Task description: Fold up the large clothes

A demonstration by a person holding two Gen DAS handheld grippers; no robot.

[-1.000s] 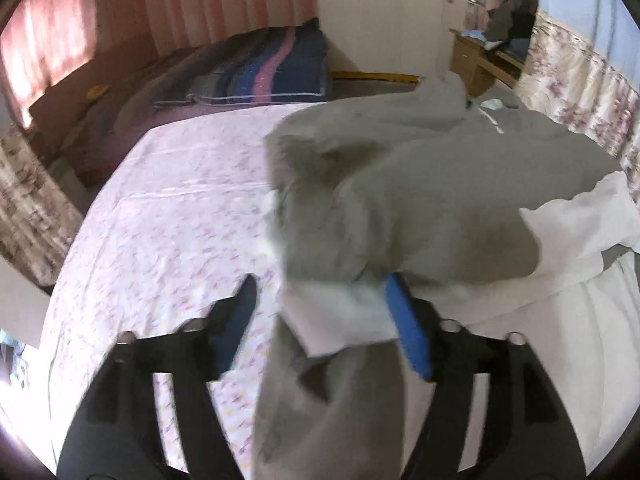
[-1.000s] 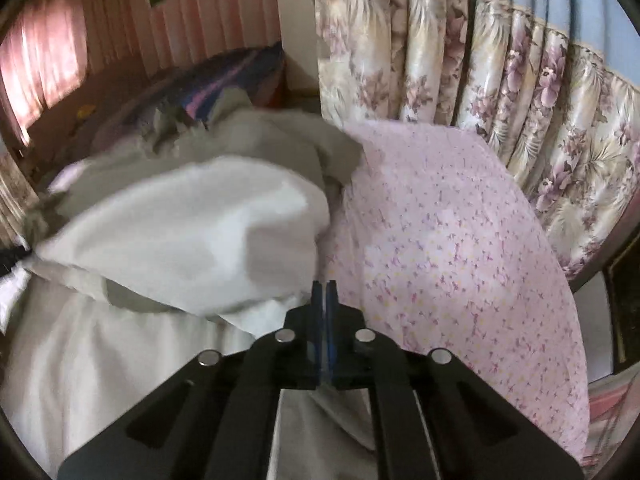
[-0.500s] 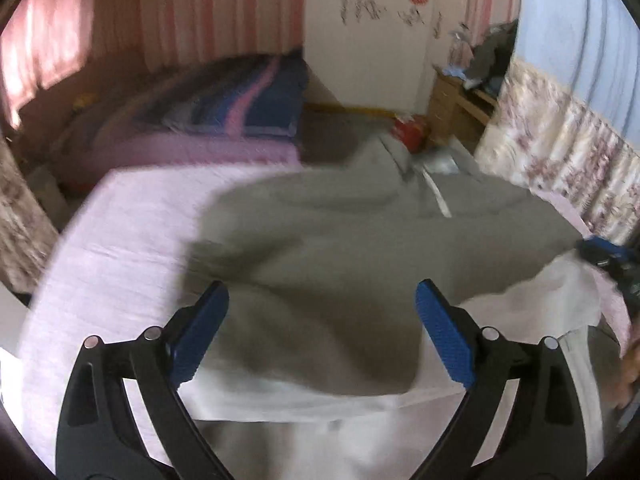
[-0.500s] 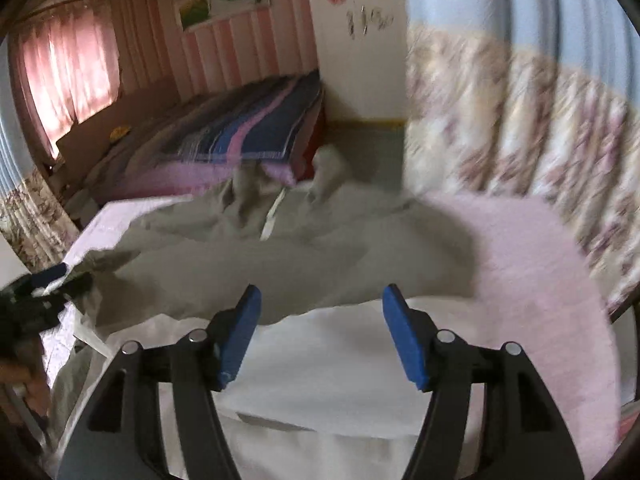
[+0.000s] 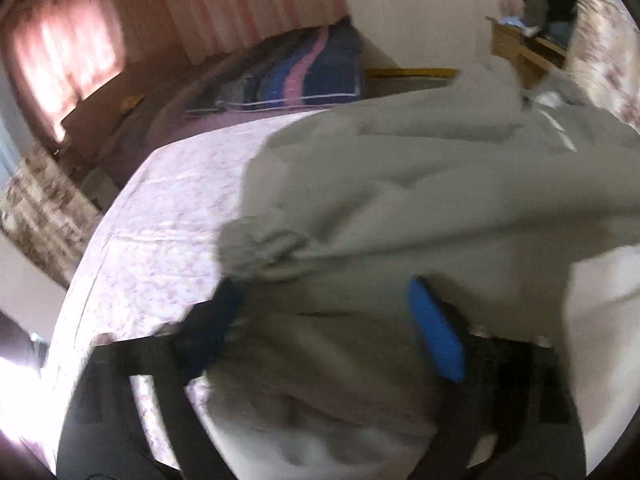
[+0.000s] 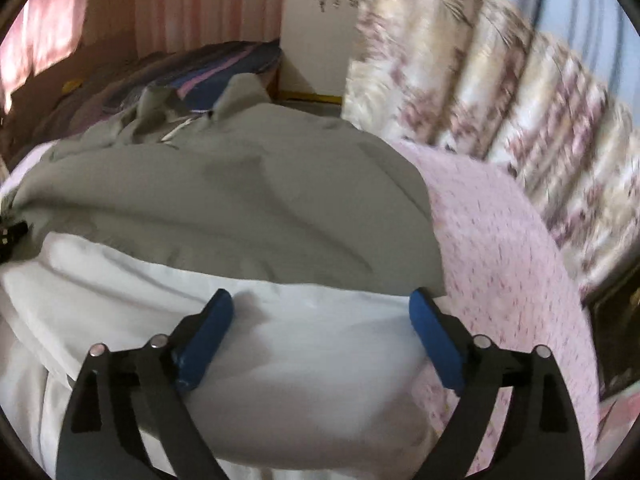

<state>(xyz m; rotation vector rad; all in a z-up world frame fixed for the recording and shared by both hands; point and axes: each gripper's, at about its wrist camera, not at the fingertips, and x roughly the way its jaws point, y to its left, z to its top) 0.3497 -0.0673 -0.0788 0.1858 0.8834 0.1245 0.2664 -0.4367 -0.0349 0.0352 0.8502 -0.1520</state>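
A large grey garment point(image 5: 420, 184) with a white inner side point(image 6: 280, 344) lies on the bed's pink flowered sheet point(image 5: 160, 216). Its grey half is folded over the white part point(image 6: 248, 208). My left gripper point(image 5: 324, 312) hangs low over the garment's near left edge. Its jaws are opening wide; cloth lies under and between the blue pads point(image 5: 436, 336), but they do not press on it. My right gripper point(image 6: 320, 320) is over the white cloth near the grey edge, jaws also opening, and nothing is gripped. The left view is blurred.
A second bed with a blue and pink striped blanket point(image 5: 304, 80) stands behind. Flowered curtains point(image 6: 500, 100) hang along the right side of the bed. A wooden bedside cabinet point(image 5: 528, 52) stands at the back right, and bare sheet point(image 6: 500, 240) shows right of the garment.
Both grippers have let go of the cloth and opened wide. The lifted grey half now lies flat over the white part. Both grippers have come down and forward over the bed.
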